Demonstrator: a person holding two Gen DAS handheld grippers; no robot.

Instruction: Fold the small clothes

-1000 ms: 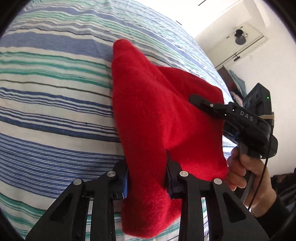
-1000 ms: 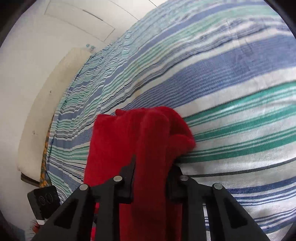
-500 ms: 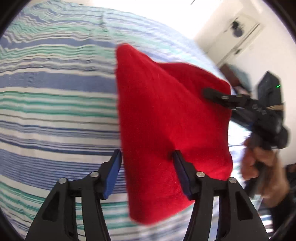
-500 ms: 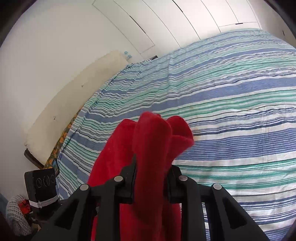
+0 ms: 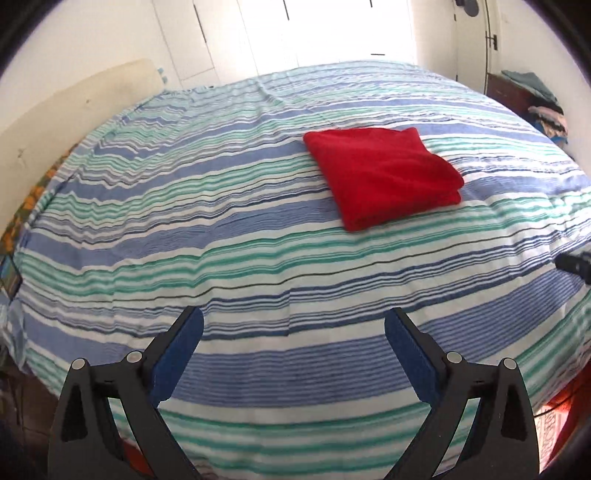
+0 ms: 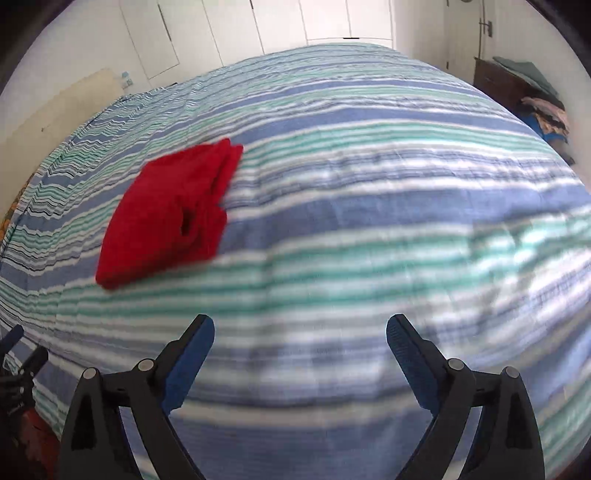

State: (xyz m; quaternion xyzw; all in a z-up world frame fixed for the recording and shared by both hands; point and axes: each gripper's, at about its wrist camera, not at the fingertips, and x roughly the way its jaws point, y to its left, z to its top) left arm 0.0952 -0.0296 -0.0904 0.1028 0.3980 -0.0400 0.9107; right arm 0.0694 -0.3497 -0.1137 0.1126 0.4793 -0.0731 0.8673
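A red folded garment [image 5: 380, 177] lies flat on the striped bed [image 5: 221, 229], right of centre in the left wrist view. It also shows in the right wrist view [image 6: 166, 218], at the left and blurred. My left gripper [image 5: 293, 343] is open and empty, well back from the garment over the bed's near part. My right gripper [image 6: 300, 347] is open and empty, also well back from it. The tip of the right gripper [image 5: 574, 263] shows at the right edge of the left wrist view.
White wardrobe doors [image 5: 229, 33] stand behind the bed. A beige headboard [image 5: 66, 110] runs along the left. A dark shelf with stacked clothes [image 5: 535, 99] stands at the far right. The left gripper's fingers [image 6: 22, 362] show at the lower left of the right wrist view.
Both grippers have let go of the red garment, opened wide and pulled back. The garment now lies folded on the bed.
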